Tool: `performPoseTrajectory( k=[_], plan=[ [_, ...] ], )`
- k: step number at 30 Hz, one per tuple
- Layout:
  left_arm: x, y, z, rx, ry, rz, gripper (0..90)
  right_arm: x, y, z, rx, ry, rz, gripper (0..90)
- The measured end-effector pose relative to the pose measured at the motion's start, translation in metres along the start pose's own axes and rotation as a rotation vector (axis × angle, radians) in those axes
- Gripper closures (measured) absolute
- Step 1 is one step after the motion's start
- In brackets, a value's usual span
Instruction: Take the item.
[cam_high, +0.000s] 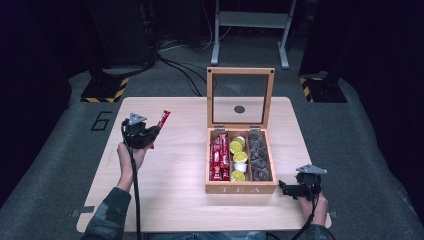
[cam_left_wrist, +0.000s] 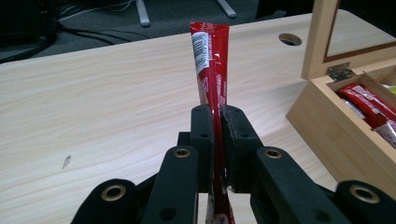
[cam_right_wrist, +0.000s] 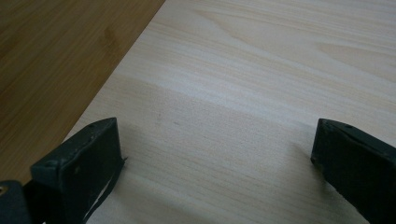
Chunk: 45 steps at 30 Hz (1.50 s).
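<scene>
While the left gripper (cam_high: 150, 134) hangs over the left part of the table (cam_high: 175, 200) in the high view, its jaws are clamped on a red stick packet (cam_high: 163, 119) that pokes up and to the right, well apart from the tea box (cam_high: 240, 188). The box stands open with its lid upright, and more red packets (cam_high: 219, 157) fill its left compartment. The right gripper (cam_high: 286, 188) rests low just beside the box's front right corner.

From the left gripper view, the packet (cam_left_wrist: 212, 60) rises upright out of the pinched jaws, gripped at about its middle. It looks light, thin and floppy, with slick foil, so a hold near the middle seems best to stop it drooping or slipping.

Seen in the right gripper view, those jaws stand wide apart over bare table (cam_right_wrist: 243, 93), holding nothing, the box wall (cam_right_wrist: 51, 56) to one side.
</scene>
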<state>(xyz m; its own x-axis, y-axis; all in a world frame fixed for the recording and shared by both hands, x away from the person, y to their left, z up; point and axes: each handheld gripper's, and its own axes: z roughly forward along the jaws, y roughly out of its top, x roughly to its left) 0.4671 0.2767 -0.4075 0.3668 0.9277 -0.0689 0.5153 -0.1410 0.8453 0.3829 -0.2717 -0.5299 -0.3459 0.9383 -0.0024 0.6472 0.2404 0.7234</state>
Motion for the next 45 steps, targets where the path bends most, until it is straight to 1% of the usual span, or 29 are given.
performPoseTrajectory(
  k=[6,7,10,14,15,17,22,25,27,28,30,31,32,34,37,39,40,42,45],
  plan=[
    [0.007,-0.002,0.008,0.003,0.014,-0.012,83.2,0.0,0.0,0.0,0.0,0.0,0.0,0.8],
    [0.01,-0.003,0.01,0.0,0.026,-0.014,83.2,0.0,0.0,0.0,0.0,0.0,0.0,0.8],
    [0.014,-0.004,0.013,0.001,0.034,-0.016,83.2,0.0,0.0,0.0,0.0,0.0,0.0,0.8],
    [0.022,-0.007,0.019,0.005,0.055,-0.034,83.2,0.0,0.0,0.0,-0.001,0.0,0.0,0.8],
    [0.022,-0.007,0.019,0.005,0.055,-0.034,83.2,0.0,0.0,0.0,-0.001,0.0,0.0,0.8],
    [0.027,-0.009,0.023,0.007,0.064,-0.051,83.2,0.0,0.0,0.0,0.0,0.0,0.0,0.8],
    [0.032,-0.012,0.03,0.016,0.079,-0.061,83.2,0.0,0.0,0.0,0.0,0.0,0.0,0.8],
    [0.036,-0.015,0.036,0.017,0.099,-0.068,83.2,0.0,0.0,0.0,0.0,0.0,0.0,0.8],
    [0.037,-0.015,0.038,0.024,0.101,-0.072,83.2,0.0,0.0,0.0,-0.001,0.001,0.0,0.8],
    [0.038,-0.017,0.041,0.029,0.107,-0.079,83.2,0.0,0.0,0.0,0.0,0.001,-0.001,0.8],
    [0.04,-0.018,0.045,0.042,0.112,-0.077,83.2,0.0,0.0,0.0,0.0,0.001,0.0,0.8],
    [0.04,-0.018,0.045,0.042,0.112,-0.077,83.1,0.0,0.0,0.0,0.0,0.001,0.0,0.8],
    [0.041,-0.02,0.049,0.041,0.12,-0.089,83.2,0.0,0.0,0.0,0.0,0.001,-0.001,0.8],
    [0.042,-0.02,0.05,0.047,0.119,-0.088,83.2,0.0,0.0,0.0,0.0,0.001,-0.001,0.8],
    [0.044,-0.024,0.057,0.058,0.126,-0.104,83.1,0.0,0.0,0.0,-0.001,0.001,-0.001,0.8],
    [0.044,-0.024,0.059,0.061,0.13,-0.105,83.1,0.0,0.0,0.0,-0.001,0.001,0.0,0.8],
    [0.044,-0.025,0.06,0.054,0.135,-0.113,83.1,0.0,0.0,0.0,-0.001,0.001,-0.001,0.8],
    [0.046,-0.026,0.063,0.061,0.139,-0.114,83.2,0.0,0.0,0.0,-0.001,0.001,-0.001,0.8],
    [0.048,-0.03,0.068,0.069,0.144,-0.129,83.1,0.0,0.0,0.0,-0.001,0.001,-0.001,0.8]
  ],
)
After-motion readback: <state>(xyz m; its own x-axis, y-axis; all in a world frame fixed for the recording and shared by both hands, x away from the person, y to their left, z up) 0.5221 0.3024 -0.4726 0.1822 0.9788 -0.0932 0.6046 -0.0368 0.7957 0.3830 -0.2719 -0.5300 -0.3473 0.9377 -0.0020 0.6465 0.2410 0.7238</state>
